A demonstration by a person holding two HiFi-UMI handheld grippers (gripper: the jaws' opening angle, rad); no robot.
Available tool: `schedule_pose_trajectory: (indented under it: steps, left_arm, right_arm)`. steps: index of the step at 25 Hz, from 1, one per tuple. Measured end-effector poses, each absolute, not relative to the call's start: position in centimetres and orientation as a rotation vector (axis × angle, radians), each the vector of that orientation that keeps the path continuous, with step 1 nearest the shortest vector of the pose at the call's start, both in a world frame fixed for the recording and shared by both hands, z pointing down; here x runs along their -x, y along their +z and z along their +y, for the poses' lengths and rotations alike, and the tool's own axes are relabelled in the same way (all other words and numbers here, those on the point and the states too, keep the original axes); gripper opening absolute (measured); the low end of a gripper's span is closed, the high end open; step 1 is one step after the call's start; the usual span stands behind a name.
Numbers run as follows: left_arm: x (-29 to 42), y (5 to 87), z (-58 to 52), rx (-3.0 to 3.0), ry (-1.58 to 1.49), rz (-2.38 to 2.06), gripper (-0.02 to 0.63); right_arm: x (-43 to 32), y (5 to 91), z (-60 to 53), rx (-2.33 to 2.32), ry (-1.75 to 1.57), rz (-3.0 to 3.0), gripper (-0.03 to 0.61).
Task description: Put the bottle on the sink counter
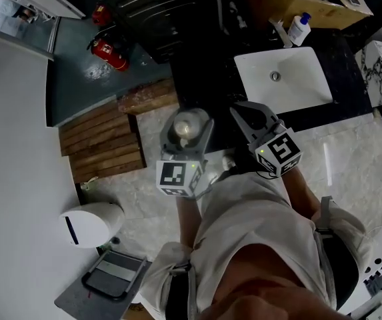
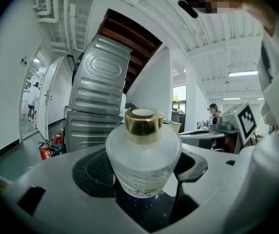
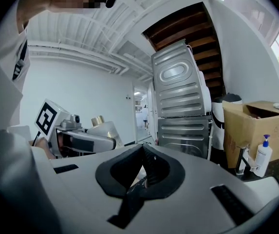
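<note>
While the person stands short of the sink counter, the frosted glass bottle with its gold cap stands between the jaws of the left gripper, which press on its rounded lower body. It is carried in the air, well apart from any surface. The right gripper is beside it with its jaws brought together on nothing. In the head view the dark counter and its white basin lie ahead and to the right of the carried bottle, and the right gripper is between the two. The bottle's long axis runs along the jaws, cap away from the gripper body. As I judge it, the left gripper must reach forward and rightward over the counter edge, then bring the base flat onto bare counter, clear of the basin and the pump bottle behind it
</note>
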State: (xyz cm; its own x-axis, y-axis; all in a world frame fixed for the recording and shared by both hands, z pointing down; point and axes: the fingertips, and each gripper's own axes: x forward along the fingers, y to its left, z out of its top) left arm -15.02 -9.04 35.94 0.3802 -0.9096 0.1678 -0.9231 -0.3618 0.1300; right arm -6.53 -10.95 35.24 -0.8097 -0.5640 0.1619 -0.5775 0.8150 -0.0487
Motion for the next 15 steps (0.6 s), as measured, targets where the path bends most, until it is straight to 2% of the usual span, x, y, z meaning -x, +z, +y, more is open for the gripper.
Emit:
schedule_pose_trajectory:
  steps: [15]
  left_arm:
    - [14.9, 36.7, -14.4, -2.37, 0.142, -1.713, 0.33]
  right_arm:
    - [6.9, 36.3, -16.6, -0.783, 0.181, -2.889, -0.003]
